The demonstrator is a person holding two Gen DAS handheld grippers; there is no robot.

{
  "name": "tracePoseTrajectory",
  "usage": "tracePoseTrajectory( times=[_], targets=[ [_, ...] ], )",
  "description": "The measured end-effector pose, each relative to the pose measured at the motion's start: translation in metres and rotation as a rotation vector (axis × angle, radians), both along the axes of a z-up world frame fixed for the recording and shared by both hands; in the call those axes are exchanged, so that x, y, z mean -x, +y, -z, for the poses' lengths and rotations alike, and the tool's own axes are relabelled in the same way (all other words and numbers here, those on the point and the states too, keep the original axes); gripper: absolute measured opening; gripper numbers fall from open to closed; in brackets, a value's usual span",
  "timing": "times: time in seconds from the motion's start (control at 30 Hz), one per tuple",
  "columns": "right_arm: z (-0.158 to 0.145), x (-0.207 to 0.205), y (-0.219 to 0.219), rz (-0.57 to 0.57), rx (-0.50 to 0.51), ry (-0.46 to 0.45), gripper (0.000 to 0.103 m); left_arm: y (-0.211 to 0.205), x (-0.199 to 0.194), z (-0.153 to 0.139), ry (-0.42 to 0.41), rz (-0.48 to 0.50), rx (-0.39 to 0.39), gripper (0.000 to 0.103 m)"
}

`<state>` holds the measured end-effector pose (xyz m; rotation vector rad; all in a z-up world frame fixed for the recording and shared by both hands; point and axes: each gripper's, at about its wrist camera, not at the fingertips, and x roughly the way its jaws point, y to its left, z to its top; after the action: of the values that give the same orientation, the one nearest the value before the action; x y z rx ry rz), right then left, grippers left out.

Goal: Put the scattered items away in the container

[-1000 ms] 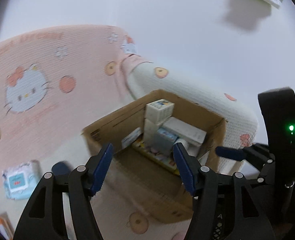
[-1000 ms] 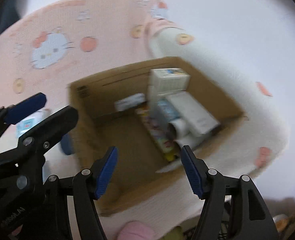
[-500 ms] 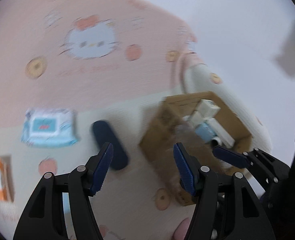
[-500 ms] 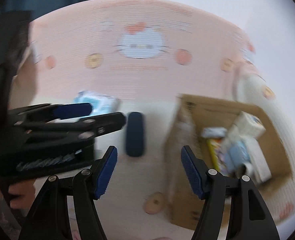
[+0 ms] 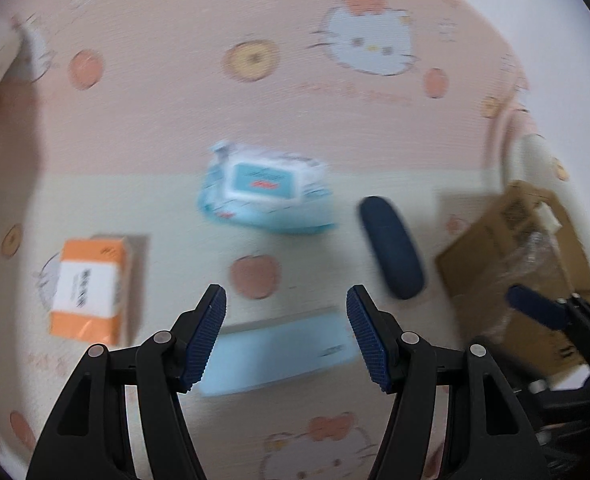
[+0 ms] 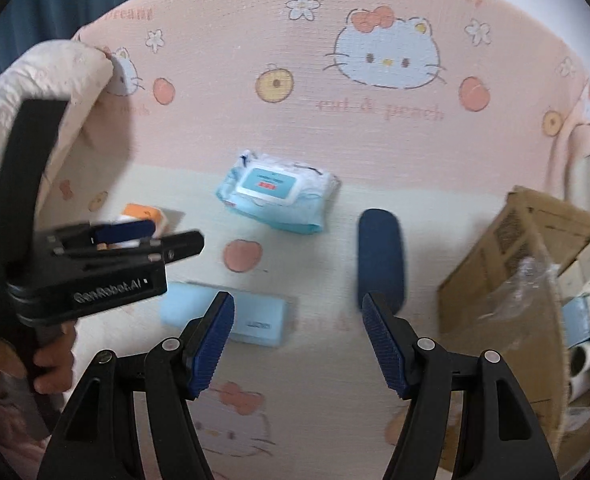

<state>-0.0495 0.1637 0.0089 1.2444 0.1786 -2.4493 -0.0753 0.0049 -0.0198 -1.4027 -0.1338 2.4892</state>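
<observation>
Pink cartoon-cat bedding (image 6: 223, 128) carries four loose items: wet-wipes pack (image 6: 277, 192), dark case (image 6: 380, 254), pale blue box (image 6: 251, 314), and what looks like an orange box (image 5: 89, 286). Cardboard box (image 6: 507, 264) already holds several. Left gripper (image 5: 286, 334) and right gripper (image 6: 297, 338) hover with jaws wide, empty.

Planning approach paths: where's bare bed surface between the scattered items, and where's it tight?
Bare sheet lies between the wet wipes pack, the dark blue case and the light blue box, around the peach print. The strip between the case and the cardboard box is also open. It is crowded at the left, where the left gripper overlaps the orange box.
</observation>
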Motion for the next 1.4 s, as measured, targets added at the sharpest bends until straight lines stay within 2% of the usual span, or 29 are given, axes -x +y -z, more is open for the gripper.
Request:
tracePoseTrajectory(
  times=[0.13,0.23,0.37,0.5,0.63,0.73,0.87,0.97,1.1,1.23,1.4],
  targets=[
    [0.003,-0.001,-0.024,-0.052,0.003,0.018,0.069,-0.024,0.0,0.017,-0.043,-0.05,0.009,0.067],
    [0.009,0.003,-0.039,-0.069,0.031,0.029,0.071,-0.039,0.001,0.022,-0.058,-0.07,-0.022,0.067],
    [0.033,0.012,-0.052,-0.047,0.066,0.001,0.071,-0.05,0.009,0.025,-0.047,-0.08,-0.013,0.067],
    [0.059,0.019,-0.053,-0.023,0.106,-0.038,0.071,-0.053,0.02,0.035,-0.076,-0.045,-0.007,0.067],
    [0.078,0.035,-0.042,0.028,0.101,-0.08,0.071,-0.057,0.034,0.055,-0.127,-0.046,-0.029,0.067],
    [0.086,0.044,-0.021,0.083,0.155,-0.089,0.071,-0.059,0.043,0.072,-0.164,-0.06,-0.054,0.067],
    [0.092,0.049,0.01,0.155,0.241,-0.09,0.071,-0.057,0.046,0.084,-0.162,-0.073,-0.074,0.067],
    [0.087,0.044,0.025,0.148,0.316,-0.054,0.071,-0.05,0.048,0.087,-0.141,-0.034,-0.065,0.067],
    [0.089,0.052,0.033,0.113,0.352,-0.061,0.072,-0.049,0.055,0.103,-0.189,-0.04,-0.079,0.067],
    [0.108,0.062,0.037,0.105,0.37,-0.089,0.072,-0.058,0.055,0.111,-0.215,-0.093,-0.144,0.067],
    [0.136,0.071,0.04,0.108,0.412,-0.159,0.072,-0.068,0.057,0.109,-0.214,-0.135,-0.174,0.067]
  ],
)
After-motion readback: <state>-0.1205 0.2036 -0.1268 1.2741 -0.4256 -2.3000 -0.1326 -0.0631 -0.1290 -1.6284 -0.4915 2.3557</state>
